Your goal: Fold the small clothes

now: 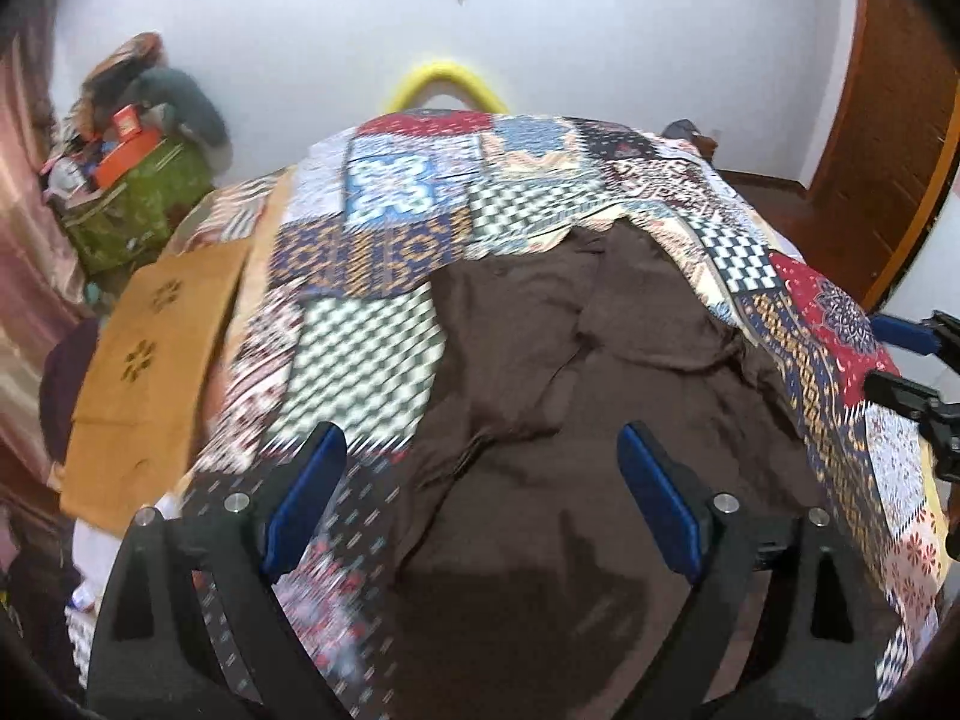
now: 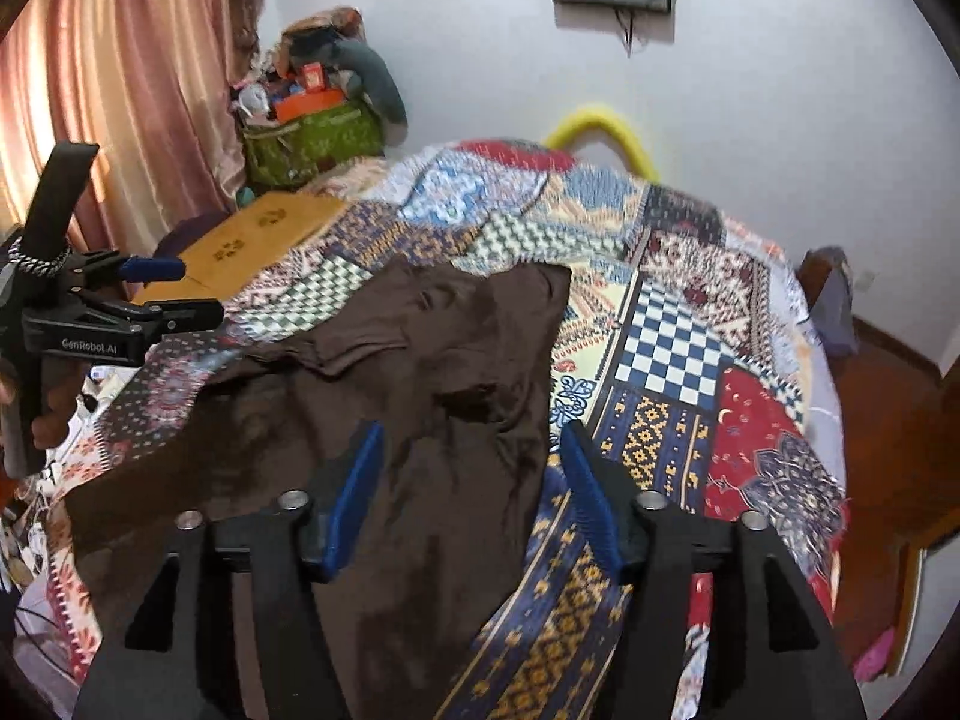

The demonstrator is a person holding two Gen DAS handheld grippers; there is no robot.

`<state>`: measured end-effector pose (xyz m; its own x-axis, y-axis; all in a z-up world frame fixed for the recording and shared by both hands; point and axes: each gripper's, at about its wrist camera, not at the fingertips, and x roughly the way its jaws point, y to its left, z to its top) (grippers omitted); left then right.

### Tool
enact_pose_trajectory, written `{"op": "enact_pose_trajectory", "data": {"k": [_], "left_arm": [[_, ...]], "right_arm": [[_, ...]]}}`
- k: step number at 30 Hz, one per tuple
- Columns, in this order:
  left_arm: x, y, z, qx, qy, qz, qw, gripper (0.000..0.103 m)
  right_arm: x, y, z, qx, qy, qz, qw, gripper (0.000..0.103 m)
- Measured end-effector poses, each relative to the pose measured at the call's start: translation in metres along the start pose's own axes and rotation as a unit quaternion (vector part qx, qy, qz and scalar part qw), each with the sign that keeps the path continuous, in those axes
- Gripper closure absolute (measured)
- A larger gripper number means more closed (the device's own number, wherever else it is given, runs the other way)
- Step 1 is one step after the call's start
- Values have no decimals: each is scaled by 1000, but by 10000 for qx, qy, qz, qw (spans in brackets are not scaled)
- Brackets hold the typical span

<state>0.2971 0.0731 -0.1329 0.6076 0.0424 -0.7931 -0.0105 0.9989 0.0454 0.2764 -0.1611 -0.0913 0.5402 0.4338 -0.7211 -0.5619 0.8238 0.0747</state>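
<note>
On patchwork bedspread [image 1: 384, 324], brown garment [image 1: 570, 396] spread flat, wrinkled. Left gripper [image 1: 483, 450] hovering above it, jaws wide apart, holding nothing. Right gripper [image 2: 471, 450] likewise spread, over garment's right edge. Only from right wrist: pink curtain [image 2: 120, 72], left tool from the side [image 2: 174, 294].

Both tongs: left [image 1: 480, 450], right [image 2: 471, 444], black frames, blue pads, silver screws; "GenRobot.AI" mark.

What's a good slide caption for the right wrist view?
Open right tool poised over a rumpled brown garment on a patchwork bedspread.
</note>
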Motion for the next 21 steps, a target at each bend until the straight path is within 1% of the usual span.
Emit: {"op": "enact_pose_trajectory", "data": {"k": [3, 6, 9, 12, 16, 19, 21], "left_arm": [[-15, 20, -21, -150, 104, 139, 9997, 11], [-21, 38, -49, -278, 311, 278, 9987, 11], [-19, 54, -83, -335, 605, 399, 9968, 11], [-14, 65, -116, -335, 938, 421, 9941, 11], [-7, 73, -152, -455, 1359, 232, 9894, 11], [-6, 71, -173, -531, 1543, 0, 9866, 11], [-8, 66, -185, -622, 1561, -195, 9856, 11]], "right_arm": [[-14, 10, -10, -13, -22, 0, 10000, 41], [-20, 15, -26, 71, 99, 59, 9999, 41], [-19, 16, -48, 177, 319, 32, 9993, 41], [-14, 13, -75, 268, 679, 5, 9973, 41], [-11, 14, -107, 413, 1138, 82, 9926, 41], [-12, 18, -125, 540, 1334, 238, 9893, 41], [-14, 17, -132, 700, 1324, 311, 9882, 41]]}}
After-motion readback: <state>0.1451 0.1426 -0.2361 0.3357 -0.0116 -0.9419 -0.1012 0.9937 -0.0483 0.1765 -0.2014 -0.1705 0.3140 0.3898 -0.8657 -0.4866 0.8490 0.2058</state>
